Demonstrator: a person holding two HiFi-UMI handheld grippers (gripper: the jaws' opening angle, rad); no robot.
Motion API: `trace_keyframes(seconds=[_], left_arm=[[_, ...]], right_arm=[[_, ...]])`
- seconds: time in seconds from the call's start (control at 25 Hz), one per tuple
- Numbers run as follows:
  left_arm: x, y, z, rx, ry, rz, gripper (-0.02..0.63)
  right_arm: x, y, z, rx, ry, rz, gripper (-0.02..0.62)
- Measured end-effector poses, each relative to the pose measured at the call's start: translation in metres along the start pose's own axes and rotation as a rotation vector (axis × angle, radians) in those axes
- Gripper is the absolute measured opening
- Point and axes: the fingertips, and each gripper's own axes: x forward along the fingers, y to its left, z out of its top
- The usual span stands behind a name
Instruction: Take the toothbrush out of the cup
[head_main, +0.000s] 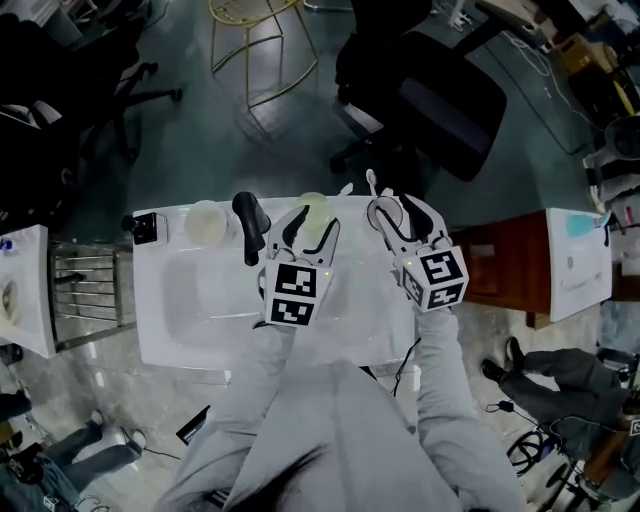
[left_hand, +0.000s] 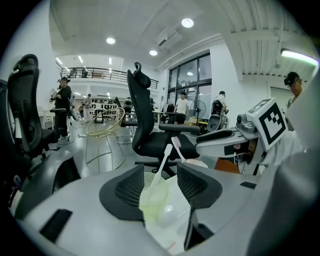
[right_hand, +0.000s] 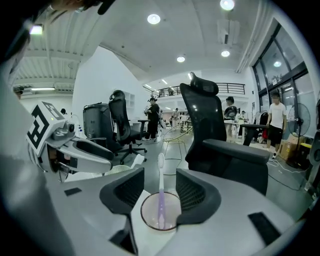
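Two cups stand at the far rim of the white sink (head_main: 200, 310). A pale green cup (left_hand: 155, 202) holding a white toothbrush (left_hand: 164, 161) sits between the fingers of my left gripper (left_hand: 161, 182), whose jaws are spread and not squeezing it. A clear cup (right_hand: 161, 220) with a purple-handled toothbrush (right_hand: 161, 175) standing upright sits between the spread fingers of my right gripper (right_hand: 160, 192). In the head view the left gripper (head_main: 312, 228) is at the green cup (head_main: 313, 207), and the right gripper (head_main: 396, 212) is beside it, with a brush head (head_main: 371, 182) sticking up.
A black faucet (head_main: 250, 228) and another pale cup (head_main: 205, 222) stand left of the grippers on the sink rim. Behind the sink are a black office chair (head_main: 430, 100) and a gold wire stool (head_main: 255, 50). A brown cabinet (head_main: 500, 265) is at the right, a metal rack (head_main: 85, 295) at the left.
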Motion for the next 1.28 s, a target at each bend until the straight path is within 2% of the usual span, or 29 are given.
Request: trace_keyframes(seconds=[0.16, 0.32, 0.52, 0.92, 1.28], left_arm=[[0.016, 0.003, -0.003, 0.026, 0.046, -0.010, 0.209], [0.027, 0.006, 0.001, 0.074, 0.049, -0.008, 0.209], [0.039, 0.006, 0.000, 0.129, 0.092, -0.020, 0.207], [0.057, 0.001, -0.004, 0.228, 0.163, -0.045, 0.206], [0.059, 0.001, -0.007, 0.263, 0.178, -0.055, 0.097]], right_arm=[[0.019, -0.002, -0.006, -0.027, 0.041, 0.025, 0.186], [0.033, -0.005, -0.014, -0.043, 0.075, 0.046, 0.184], [0.048, -0.007, -0.017, -0.070, 0.117, 0.067, 0.183], [0.062, -0.005, -0.016, -0.101, 0.139, 0.085, 0.150], [0.062, -0.006, -0.018, -0.107, 0.144, 0.076, 0.081]])
